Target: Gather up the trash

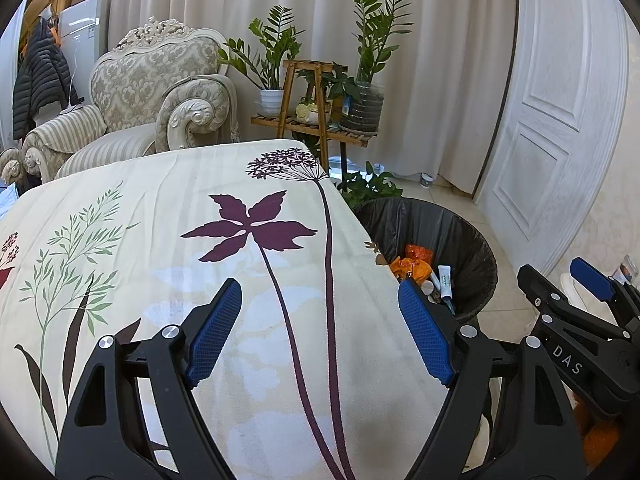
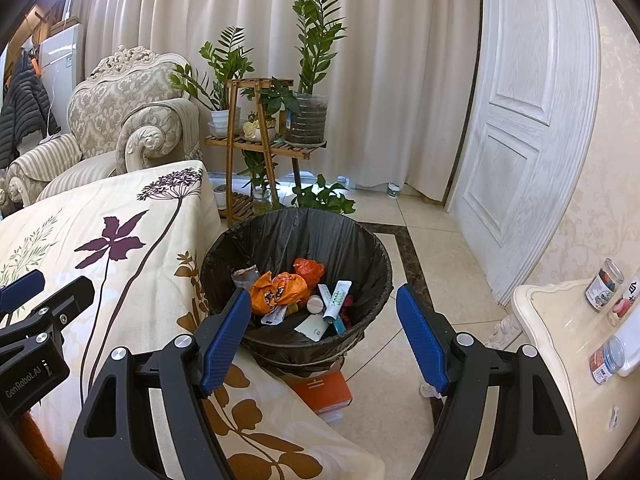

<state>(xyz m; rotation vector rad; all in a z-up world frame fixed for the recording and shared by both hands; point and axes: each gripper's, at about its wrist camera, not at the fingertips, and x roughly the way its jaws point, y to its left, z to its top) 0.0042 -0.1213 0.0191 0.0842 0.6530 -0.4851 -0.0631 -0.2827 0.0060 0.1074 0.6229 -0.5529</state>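
A bin lined with a black bag (image 2: 296, 236) stands on the floor at the table's right side; it also shows in the left wrist view (image 1: 448, 232). In it lie orange wrappers (image 2: 280, 286), a white tube (image 2: 338, 300) and other scraps. My left gripper (image 1: 320, 312) is open and empty above the flowered tablecloth (image 1: 160, 216). My right gripper (image 2: 322, 320) is open and empty, held above the near rim of the bin. Each gripper shows at the edge of the other's view.
An ornate armchair (image 1: 152, 92) stands behind the table. A wooden plant stand with potted plants (image 2: 264, 128) is by the curtain. A white door (image 2: 520, 120) is at right. A cream side table (image 2: 560, 344) holds jars. An orange box (image 2: 326, 390) lies under the bin.
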